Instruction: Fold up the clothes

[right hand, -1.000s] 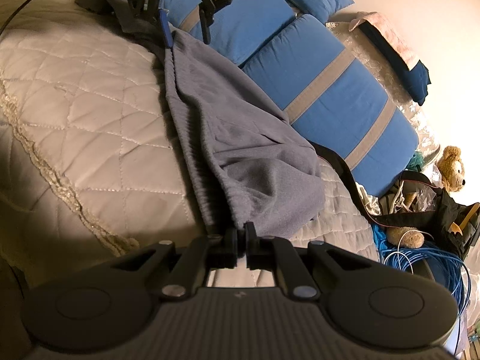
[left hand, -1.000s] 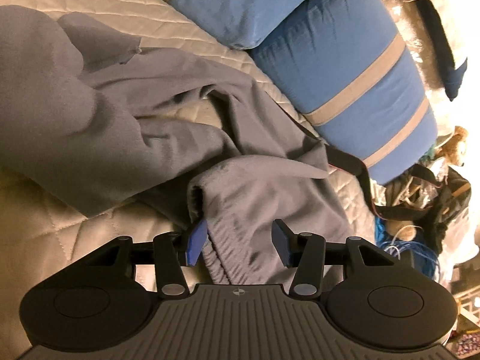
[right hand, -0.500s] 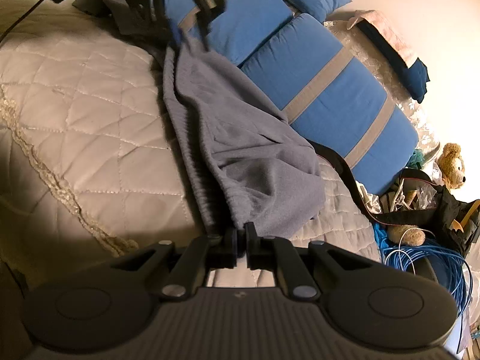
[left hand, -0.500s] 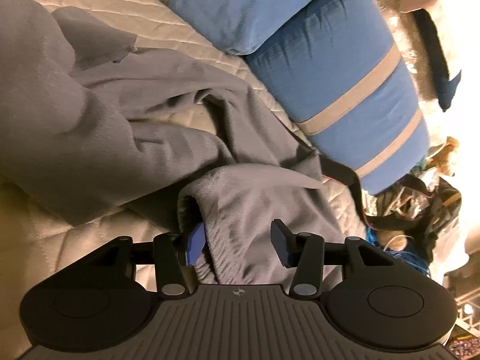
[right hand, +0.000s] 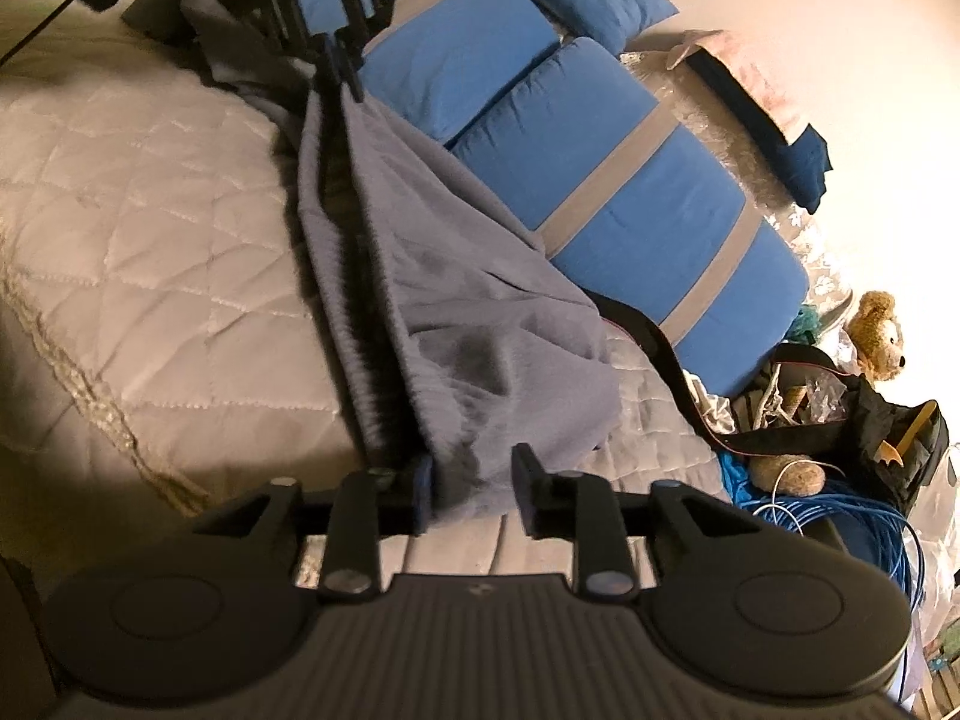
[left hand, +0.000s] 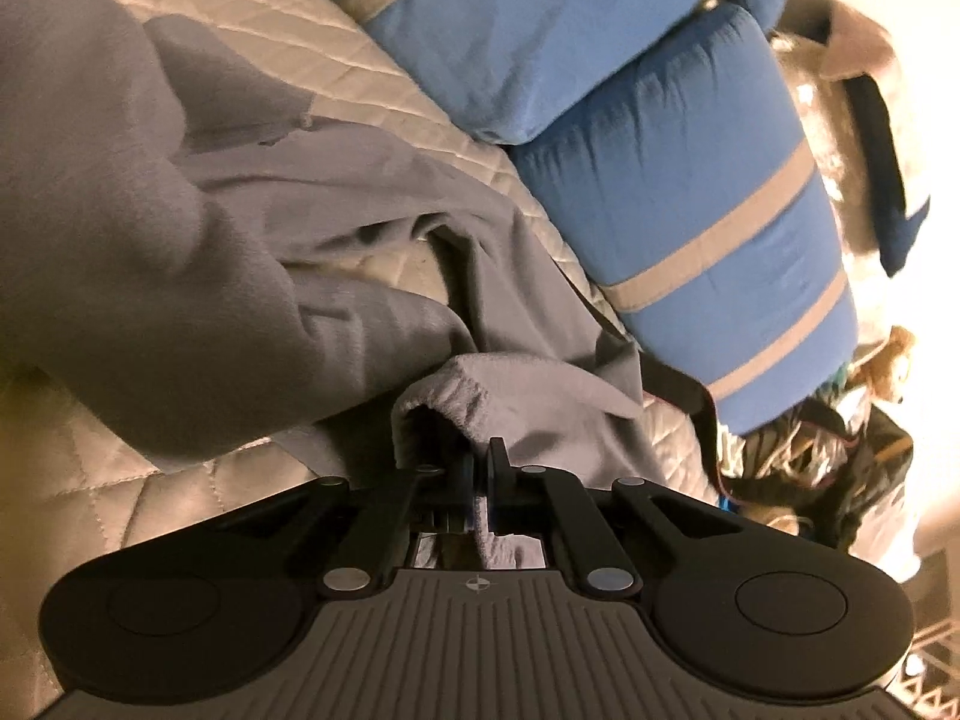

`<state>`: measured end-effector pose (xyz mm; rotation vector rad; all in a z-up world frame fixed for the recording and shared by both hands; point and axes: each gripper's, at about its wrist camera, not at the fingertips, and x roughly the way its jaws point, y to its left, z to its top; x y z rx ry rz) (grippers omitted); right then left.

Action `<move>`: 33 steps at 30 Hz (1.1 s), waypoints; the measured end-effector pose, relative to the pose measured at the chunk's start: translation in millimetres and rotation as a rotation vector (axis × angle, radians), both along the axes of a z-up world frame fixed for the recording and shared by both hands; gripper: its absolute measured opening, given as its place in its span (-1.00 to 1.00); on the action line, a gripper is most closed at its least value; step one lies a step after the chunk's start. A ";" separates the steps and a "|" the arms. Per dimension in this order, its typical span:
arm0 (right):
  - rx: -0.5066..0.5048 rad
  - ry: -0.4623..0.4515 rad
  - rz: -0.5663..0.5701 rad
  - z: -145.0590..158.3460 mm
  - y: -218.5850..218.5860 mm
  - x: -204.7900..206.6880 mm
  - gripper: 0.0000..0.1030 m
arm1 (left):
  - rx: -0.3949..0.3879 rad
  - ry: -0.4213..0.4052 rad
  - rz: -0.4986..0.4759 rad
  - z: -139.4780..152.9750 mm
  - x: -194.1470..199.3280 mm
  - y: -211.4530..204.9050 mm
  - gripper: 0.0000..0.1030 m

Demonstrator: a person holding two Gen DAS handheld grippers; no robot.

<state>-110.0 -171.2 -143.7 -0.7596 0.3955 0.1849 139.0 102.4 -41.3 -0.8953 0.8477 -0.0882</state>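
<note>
Left wrist view: the left gripper (left hand: pixel 479 474) is clamped on the waistband of the grey trousers (left hand: pixel 240 276), right at its tips. The right gripper (right hand: pixel 474 489) is opening, waistband between its jaws but unpinched. Looks like re-gripping before the fold; next it must re-clamp.

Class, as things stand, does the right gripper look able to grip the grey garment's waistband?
Probably yes: the right gripper is opening, with the waistband between its fingers, unobstructed.

One grey garment (right hand: pixel 456 300), two blue striped cushions (right hand: pixel 630 198), one teddy bear (right hand: pixel 879 330), two grippers (right hand: pixel 468 483).
</note>
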 end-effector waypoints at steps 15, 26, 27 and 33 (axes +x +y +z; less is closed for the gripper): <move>-0.041 -0.040 0.069 -0.6 18.1 3.6 -0.15 | -0.028 0.031 0.038 -2.3 0.8 10.2 -0.94; 0.016 0.002 0.152 3.9 20.6 -2.9 -0.91 | 0.000 0.075 0.047 -3.3 -3.3 13.8 -0.94; 0.014 0.008 0.163 3.7 21.2 -4.0 -0.92 | 0.002 0.078 0.050 -2.9 -4.2 15.5 -0.94; -0.010 0.023 0.181 -1.1 22.3 -6.2 -0.92 | 0.019 0.089 0.061 -1.1 -7.0 22.9 -0.94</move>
